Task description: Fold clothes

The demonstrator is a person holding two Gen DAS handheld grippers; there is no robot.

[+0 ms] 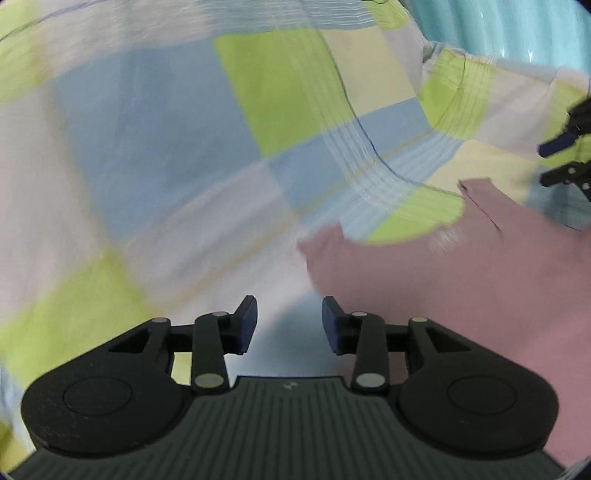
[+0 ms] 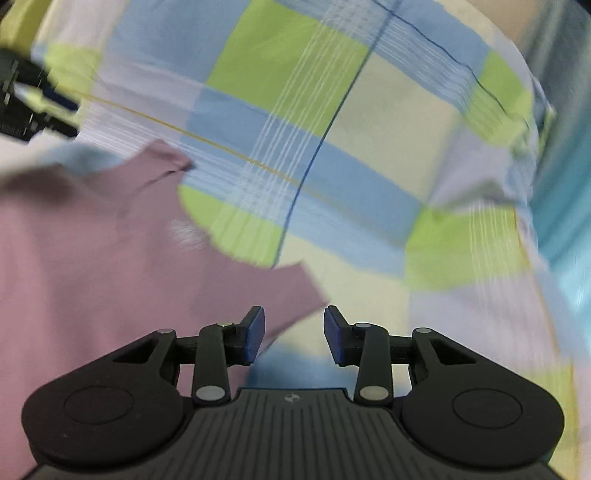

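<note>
A dusty pink garment (image 1: pixel 461 280) lies flat on a checked bedsheet (image 1: pixel 155 147), filling the lower right of the left wrist view. My left gripper (image 1: pixel 290 325) hovers open just left of its near edge, nothing between the blue pads. In the right wrist view the same pink garment (image 2: pixel 85 266) spreads over the left half, its collar notch towards the top. My right gripper (image 2: pixel 294 334) is open above the garment's right corner, holding nothing. Each gripper shows at the edge of the other's view: the right gripper (image 1: pixel 561 162), the left gripper (image 2: pixel 33 103).
The bedsheet (image 2: pixel 351 155) of green, blue, pale yellow and lilac squares covers the whole surface. A turquoise curtain or wall (image 1: pixel 498 26) stands past the bed's far edge, also the turquoise strip (image 2: pixel 565 206) at right. Both views are motion-blurred.
</note>
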